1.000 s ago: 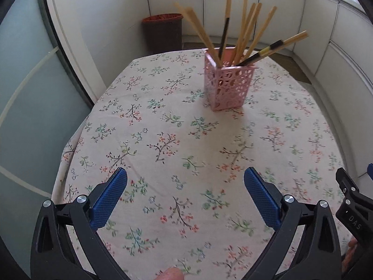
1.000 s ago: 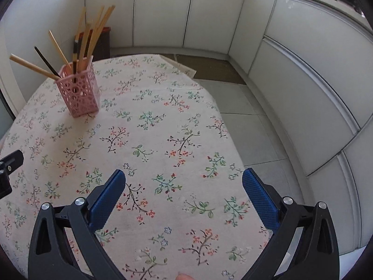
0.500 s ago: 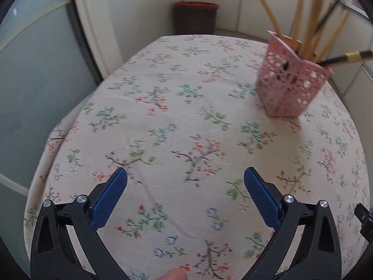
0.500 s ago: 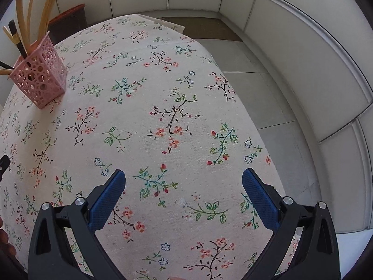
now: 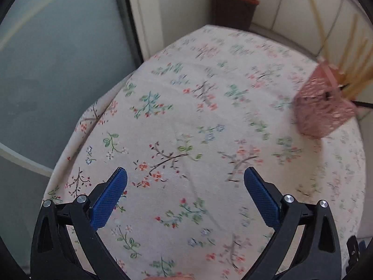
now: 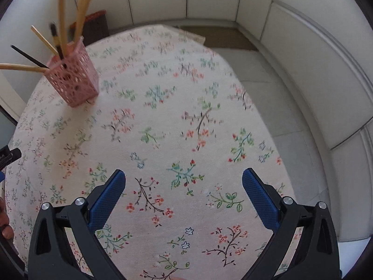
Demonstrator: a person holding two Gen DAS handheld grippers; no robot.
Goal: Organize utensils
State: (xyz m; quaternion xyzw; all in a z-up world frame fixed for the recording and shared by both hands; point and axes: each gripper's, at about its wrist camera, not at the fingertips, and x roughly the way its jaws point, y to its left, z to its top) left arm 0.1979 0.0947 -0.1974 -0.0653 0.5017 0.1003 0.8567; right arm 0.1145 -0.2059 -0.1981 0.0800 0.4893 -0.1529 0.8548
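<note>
A pink perforated holder [image 6: 73,82] stands on the floral tablecloth [image 6: 163,121] at the far left of the right wrist view, with several wooden chopsticks [image 6: 80,18] and a black one upright in it. It shows blurred at the right edge of the left wrist view [image 5: 322,107]. My left gripper [image 5: 185,186] is open and empty above the near left part of the table. My right gripper [image 6: 181,186] is open and empty above the near right part, far from the holder.
A dark bin with a red rim [image 5: 233,9] stands on the floor behind the table. A glass door [image 5: 53,70] is to the left. White cabinets [image 6: 314,74] curve round the right side. The table edge drops to the tiled floor [image 6: 275,107] on the right.
The left gripper has swung left, so the holder slid to the right edge of its view. The right view has tilted back up and shows the whole holder again. Both stay open.
</note>
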